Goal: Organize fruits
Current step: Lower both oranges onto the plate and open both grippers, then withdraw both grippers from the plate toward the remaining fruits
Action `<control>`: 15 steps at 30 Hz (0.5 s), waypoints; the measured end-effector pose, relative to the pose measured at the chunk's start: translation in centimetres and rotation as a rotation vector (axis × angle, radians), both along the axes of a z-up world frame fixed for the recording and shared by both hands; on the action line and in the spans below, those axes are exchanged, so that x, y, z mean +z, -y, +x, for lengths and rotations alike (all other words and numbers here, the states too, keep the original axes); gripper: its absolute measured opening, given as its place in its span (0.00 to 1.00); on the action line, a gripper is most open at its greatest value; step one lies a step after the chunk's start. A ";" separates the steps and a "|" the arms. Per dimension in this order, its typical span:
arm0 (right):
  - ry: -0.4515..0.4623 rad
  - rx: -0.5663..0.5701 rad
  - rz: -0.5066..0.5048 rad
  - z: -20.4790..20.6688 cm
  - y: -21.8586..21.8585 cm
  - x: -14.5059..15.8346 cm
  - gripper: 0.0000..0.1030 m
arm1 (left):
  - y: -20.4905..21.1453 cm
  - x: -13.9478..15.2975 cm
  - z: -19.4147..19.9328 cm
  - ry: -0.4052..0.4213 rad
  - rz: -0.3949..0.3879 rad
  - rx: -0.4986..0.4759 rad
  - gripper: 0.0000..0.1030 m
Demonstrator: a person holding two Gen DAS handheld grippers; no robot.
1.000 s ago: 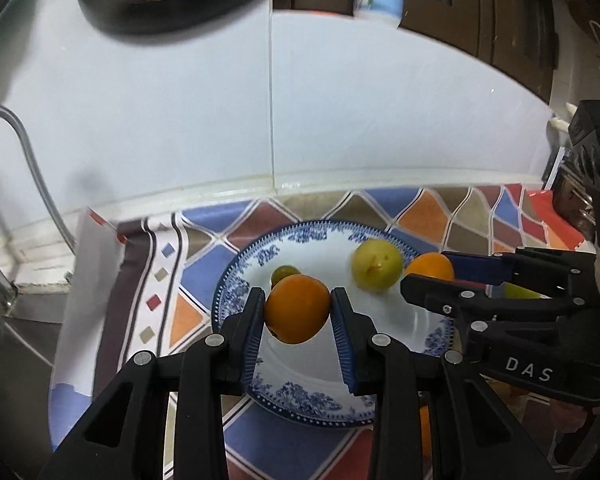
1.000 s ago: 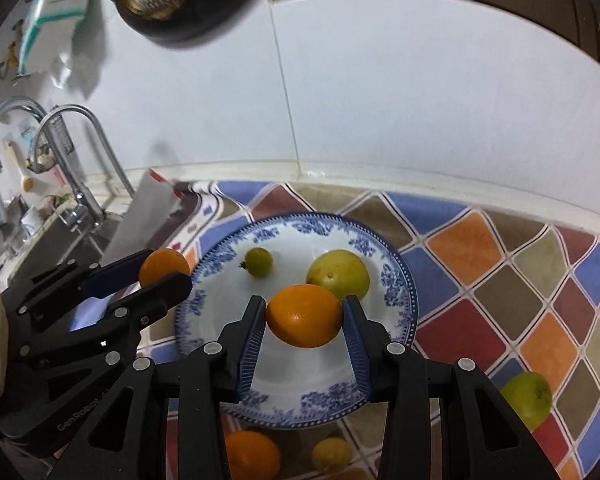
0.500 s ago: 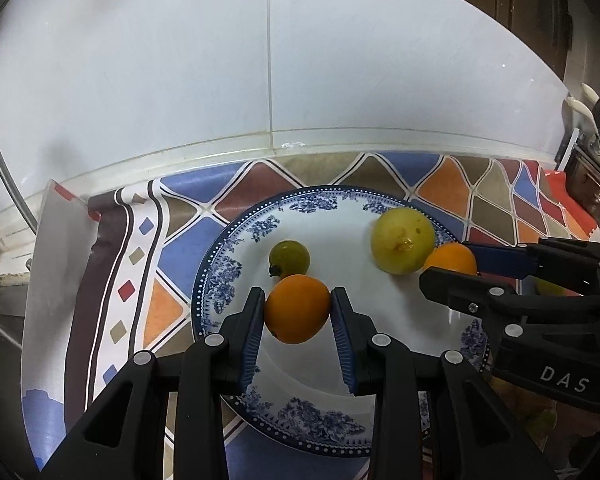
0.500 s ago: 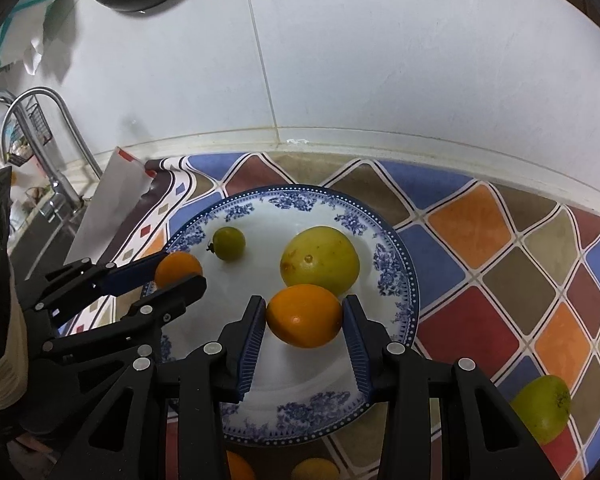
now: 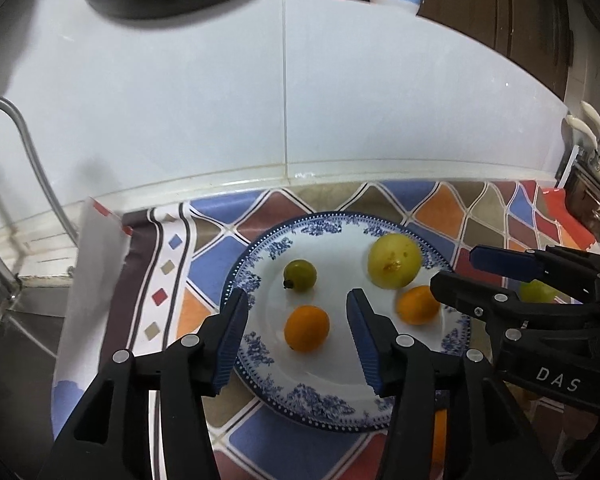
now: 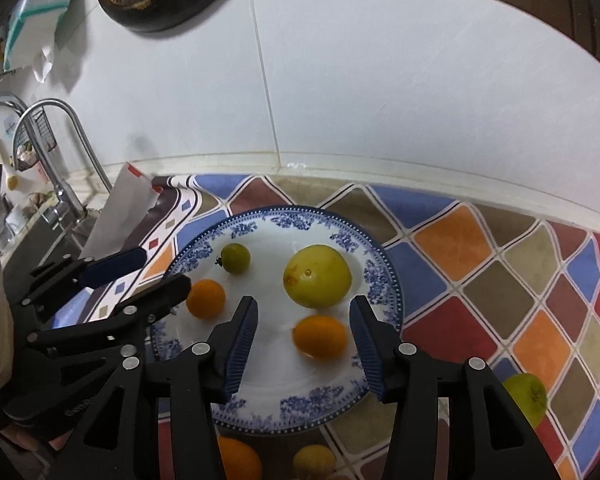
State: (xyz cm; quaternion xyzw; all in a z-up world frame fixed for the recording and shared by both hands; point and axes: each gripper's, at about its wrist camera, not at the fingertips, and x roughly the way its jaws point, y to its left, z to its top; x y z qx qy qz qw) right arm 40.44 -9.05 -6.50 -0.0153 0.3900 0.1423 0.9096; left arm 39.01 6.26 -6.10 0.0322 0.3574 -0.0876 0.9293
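Left gripper [image 5: 298,322]: jaws just opened, pads clear of left orange [image 5: 306,328], which lies between them on blue-patterned plate [image 5: 320,404]. Small green fruit [image 5: 300,275] just beyond fingertips; large yellow-green fruit [image 5: 394,260] beyond, to right.

Right gripper [image 6: 303,326]: jaws just opened too, spread, right orange [image 6: 320,336] loose between pads, nearer right pad, resting on same plate. Large yellow-green fruit just ahead of fingertips.

Off plate, behind right fingers: another orange [image 6: 236,458], small yellow fruit [image 6: 314,460]; green fruit [image 6: 526,396] beside right finger on patterned mat [image 6: 500,288].
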 end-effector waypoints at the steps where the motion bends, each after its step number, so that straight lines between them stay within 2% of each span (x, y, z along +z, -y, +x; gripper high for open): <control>1: 0.007 -0.001 0.003 -0.4 0.1 0.3 0.47 | 0.0 0.3 -0.3 0.005 0.003 0.003 0.51; 15: 0.136 -0.017 0.004 -6.6 1.6 5.0 0.55 | 0.7 6.0 -7.1 0.105 -0.004 0.069 0.68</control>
